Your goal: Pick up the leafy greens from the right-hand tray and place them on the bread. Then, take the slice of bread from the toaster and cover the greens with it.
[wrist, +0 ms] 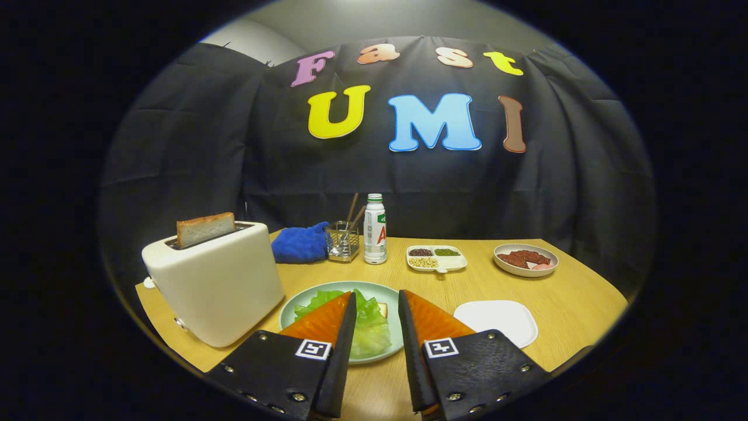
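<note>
Leafy greens (365, 327) already on the bread (383, 309) at 12 o'clock of the open, empty hand-held gripper (377, 307); toaster (219, 286) slice (205, 228) at 10 o'clock, cover left.

No full word or number can be made out on the tabletop things. A square black-and-white coded marker (313, 349) is borne by the left finger of the gripper (376, 293), and a second marker (440, 347) by the right finger; the fingers are held apart, with the leafy greens (371, 327) on the green plate (292, 310) seen between them. A label (380, 231) with red and green print is carried by the white bottle (375, 204); its text is too small to be read.
</note>
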{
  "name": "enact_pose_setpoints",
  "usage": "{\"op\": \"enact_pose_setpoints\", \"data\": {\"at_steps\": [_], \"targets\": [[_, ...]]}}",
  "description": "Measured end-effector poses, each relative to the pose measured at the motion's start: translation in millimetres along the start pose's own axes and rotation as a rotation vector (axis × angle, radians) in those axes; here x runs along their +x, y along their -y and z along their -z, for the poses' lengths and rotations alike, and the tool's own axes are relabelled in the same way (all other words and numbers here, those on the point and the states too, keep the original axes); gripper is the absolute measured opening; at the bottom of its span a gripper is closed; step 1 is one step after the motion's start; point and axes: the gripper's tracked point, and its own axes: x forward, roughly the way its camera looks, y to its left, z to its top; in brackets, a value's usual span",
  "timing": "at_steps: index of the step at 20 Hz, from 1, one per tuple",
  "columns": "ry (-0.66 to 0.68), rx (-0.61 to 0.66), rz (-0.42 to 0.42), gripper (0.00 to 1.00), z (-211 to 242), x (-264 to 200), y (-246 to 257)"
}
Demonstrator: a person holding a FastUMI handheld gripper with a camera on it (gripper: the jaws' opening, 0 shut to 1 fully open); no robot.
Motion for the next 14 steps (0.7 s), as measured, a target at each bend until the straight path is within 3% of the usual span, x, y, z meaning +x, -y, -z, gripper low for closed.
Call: {"op": "enact_pose_setpoints", "data": {"at_steps": [3,8,14], "targets": [[0.037,-0.034,0.025,0.44,-11,-7,-9],[0.128,0.032,-0.032,0.44,-41,-22,-53],[0.155,-0.006,-0.128,0.44,-67,-27,-130]]}}
